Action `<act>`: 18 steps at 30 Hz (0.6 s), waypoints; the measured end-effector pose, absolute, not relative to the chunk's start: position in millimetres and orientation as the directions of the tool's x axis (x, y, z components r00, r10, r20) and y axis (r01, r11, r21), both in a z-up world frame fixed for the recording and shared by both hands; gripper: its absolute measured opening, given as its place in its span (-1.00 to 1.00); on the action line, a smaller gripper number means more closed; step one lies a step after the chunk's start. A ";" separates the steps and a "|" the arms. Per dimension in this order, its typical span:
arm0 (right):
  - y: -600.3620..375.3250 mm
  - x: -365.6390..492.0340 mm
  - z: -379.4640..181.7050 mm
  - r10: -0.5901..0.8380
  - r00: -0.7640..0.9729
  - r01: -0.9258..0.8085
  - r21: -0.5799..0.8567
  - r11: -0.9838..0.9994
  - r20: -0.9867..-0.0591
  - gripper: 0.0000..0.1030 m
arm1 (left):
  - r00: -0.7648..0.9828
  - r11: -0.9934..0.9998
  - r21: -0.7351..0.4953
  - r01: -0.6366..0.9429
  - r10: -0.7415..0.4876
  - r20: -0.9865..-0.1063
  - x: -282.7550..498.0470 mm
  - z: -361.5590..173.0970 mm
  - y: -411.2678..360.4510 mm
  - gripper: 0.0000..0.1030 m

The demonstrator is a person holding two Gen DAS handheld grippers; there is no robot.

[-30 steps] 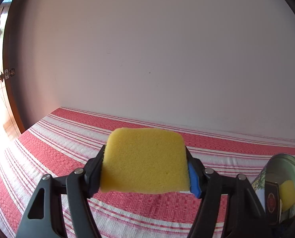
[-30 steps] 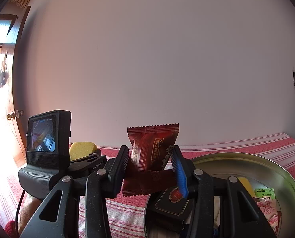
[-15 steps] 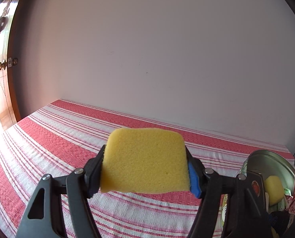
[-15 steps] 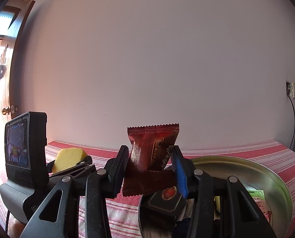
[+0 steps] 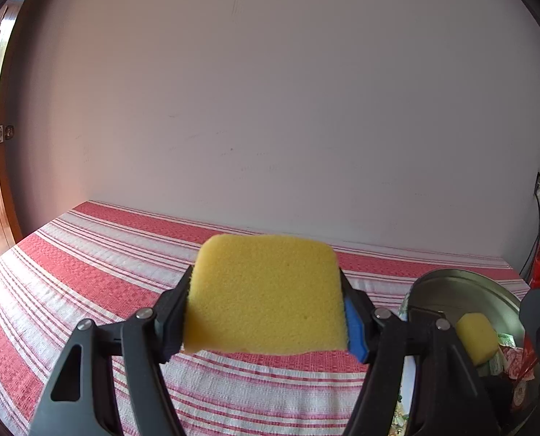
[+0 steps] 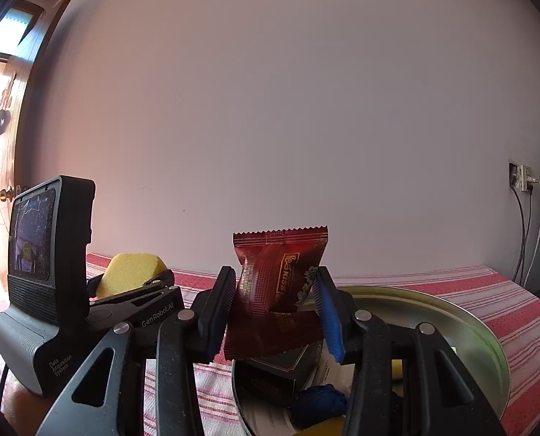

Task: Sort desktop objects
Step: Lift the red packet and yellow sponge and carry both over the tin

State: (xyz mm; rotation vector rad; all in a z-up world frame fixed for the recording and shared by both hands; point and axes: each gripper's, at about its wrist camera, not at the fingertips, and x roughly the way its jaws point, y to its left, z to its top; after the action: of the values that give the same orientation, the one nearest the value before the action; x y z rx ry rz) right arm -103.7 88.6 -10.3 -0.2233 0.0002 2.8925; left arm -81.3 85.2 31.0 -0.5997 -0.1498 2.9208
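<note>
Sponge [image 5: 264, 292], yellow, sits pinched in the left gripper [image 5: 266, 312] above the striped tablecloth [image 5: 88, 272] (metal tin [image 5: 462, 287] at right). Right view: right gripper [image 6: 275, 312] clamps a red snack packet [image 6: 280, 283] over that tin [image 6: 451, 312].

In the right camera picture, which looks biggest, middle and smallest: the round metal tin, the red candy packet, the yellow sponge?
1. Round metal tin.
2. Red candy packet, though it sits close to the camera.
3. Yellow sponge, farther off and partly hidden.

left gripper [image 5: 266, 312] clamped, right gripper [image 6: 275, 312] clamped — both raised
</note>
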 end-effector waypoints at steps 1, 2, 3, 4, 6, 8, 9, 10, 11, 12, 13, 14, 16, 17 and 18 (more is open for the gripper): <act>90.9 -100.8 -11.1 0.240 -0.959 -0.240 -0.016 -0.971 -0.152 -0.08 | -0.909 -0.983 -0.123 -0.140 0.177 -0.378 -78.6 32.4 88.6 0.35; 95.0 -97.2 -11.3 0.243 -0.958 -0.243 -0.018 -0.970 -0.151 -0.08 | -0.910 -0.982 -0.117 -0.146 0.180 -0.373 -76.1 33.6 91.7 0.35; 96.8 -94.9 -10.8 0.248 -0.957 -0.248 -0.021 -0.969 -0.150 -0.08 | -0.911 -0.982 -0.110 -0.152 0.182 -0.369 -73.8 34.9 94.6 0.35; 98.3 -90.5 -10.6 0.253 -0.956 -0.252 -0.024 -0.967 -0.149 -0.08 | -0.912 -0.982 -0.107 -0.156 0.185 -0.366 -71.6 35.8 97.1 0.35; 101.4 -88.3 -10.8 0.260 -0.954 -0.259 -0.024 -0.966 -0.147 -0.08 | -0.912 -0.980 -0.108 -0.167 0.195 -0.362 -67.7 38.0 101.0 0.35; 109.7 -83.1 -7.1 0.267 -0.953 -0.267 -0.022 -0.964 -0.144 -0.08 | -0.913 -0.979 -0.108 -0.173 0.201 -0.356 -65.6 40.0 102.7 0.35; 110.8 -81.9 -6.7 0.271 -0.952 -0.271 -0.020 -0.963 -0.142 -0.08 | -0.914 -0.978 -0.109 -0.177 0.204 -0.352 -64.5 40.9 103.3 0.35; 112.0 -81.2 -6.3 0.274 -0.952 -0.274 -0.019 -0.962 -0.140 -0.08 | -0.914 -0.977 -0.110 -0.181 0.208 -0.348 -62.8 41.9 104.8 0.35; 112.5 -81.2 -6.1 0.277 -0.951 -0.277 -0.018 -0.961 -0.138 -0.08 | -0.914 -0.976 -0.112 -0.186 0.214 -0.344 -63.9 42.0 102.7 0.35; 114.2 -80.1 -6.4 0.280 -0.950 -0.280 -0.019 -0.960 -0.136 -0.08 | -0.914 -0.975 -0.114 -0.192 0.220 -0.341 -66.1 41.5 100.1 0.35; 116.9 -78.2 -7.3 0.283 -0.950 -0.284 -0.019 -0.959 -0.134 -0.08 | -0.914 -0.973 -0.117 -0.200 0.228 -0.335 -64.3 42.6 101.3 0.35; 119.0 -77.5 -7.2 0.287 -0.949 -0.287 -0.019 -0.958 -0.132 -0.08 | -0.915 -0.970 -0.119 -0.210 0.238 -0.327 -57.7 46.0 106.6 0.35; 122.7 -74.7 -6.5 0.294 -0.947 -0.295 -0.018 -0.955 -0.128 -0.08 | -0.916 -0.967 -0.113 -0.229 0.253 -0.310 -49.0 50.6 114.6 0.35; 121.2 -66.2 -4.4 0.299 -0.946 -0.299 -0.018 -0.954 -0.125 -0.08 | -0.917 -0.965 -0.111 -0.239 0.262 -0.301 -46.2 52.0 116.9 0.35; 123.7 -64.7 -4.0 0.305 -0.945 -0.305 -0.018 -0.952 -0.120 -0.08 | -0.916 -0.962 -0.110 -0.251 0.273 -0.295 -43.9 53.1 119.0 0.35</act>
State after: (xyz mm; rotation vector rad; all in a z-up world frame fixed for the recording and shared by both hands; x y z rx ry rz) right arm -64.7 123.7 -4.0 -0.1739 0.0016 2.8257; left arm -43.9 119.0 53.1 -0.4507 -0.1019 2.8359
